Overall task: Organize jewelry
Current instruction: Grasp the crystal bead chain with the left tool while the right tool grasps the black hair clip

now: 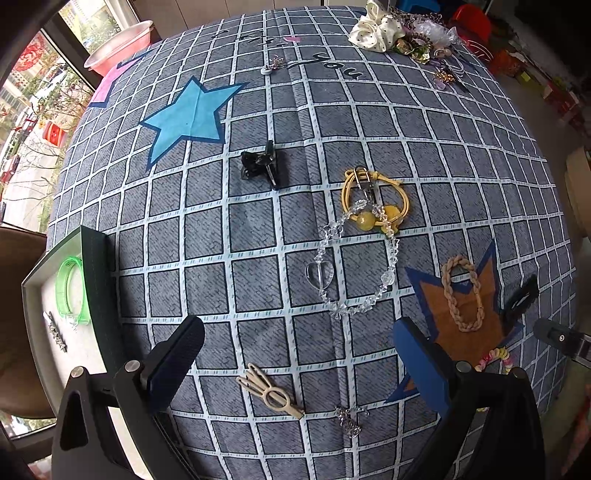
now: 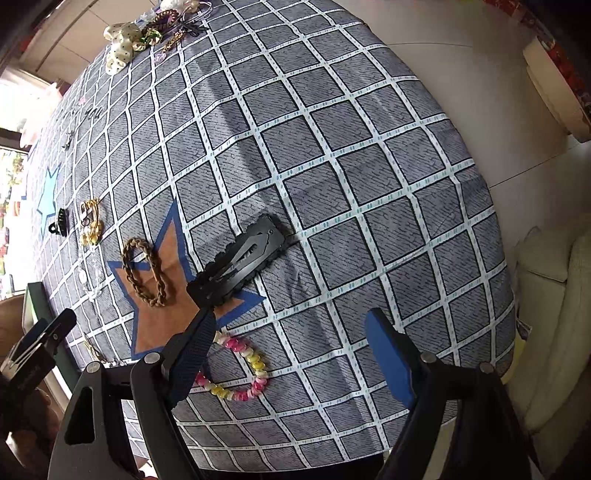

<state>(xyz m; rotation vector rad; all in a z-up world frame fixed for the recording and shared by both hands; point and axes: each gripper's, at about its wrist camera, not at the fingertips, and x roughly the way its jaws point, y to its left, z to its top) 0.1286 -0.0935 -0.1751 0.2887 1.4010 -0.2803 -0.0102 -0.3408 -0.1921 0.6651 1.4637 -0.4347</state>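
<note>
Jewelry lies scattered on a grey checked tablecloth [image 1: 251, 236]. My left gripper [image 1: 299, 362] hangs open above it, a beige hair clip [image 1: 271, 395] lying on the cloth below its jaws. Ahead are a clear bead bracelet with a heart [image 1: 354, 266], a yellow cord bracelet [image 1: 376, 199], a black claw clip [image 1: 260, 164] and a braided tan hair tie [image 1: 463, 293]. My right gripper [image 2: 291, 354] is open over the cloth, holding nothing. A pink-and-yellow bracelet [image 2: 236, 373] lies by its left finger. A black snap clip [image 2: 240, 258] is just beyond.
A dark green box [image 1: 92, 280] at the left edge holds a green bangle [image 1: 70, 291] and a silver brooch [image 1: 55, 332]. Scrunchies and trinkets [image 1: 388, 31] are piled at the far side. A small silver chain piece [image 1: 349, 421] lies near. The table edge [image 2: 495, 258] drops off to the right.
</note>
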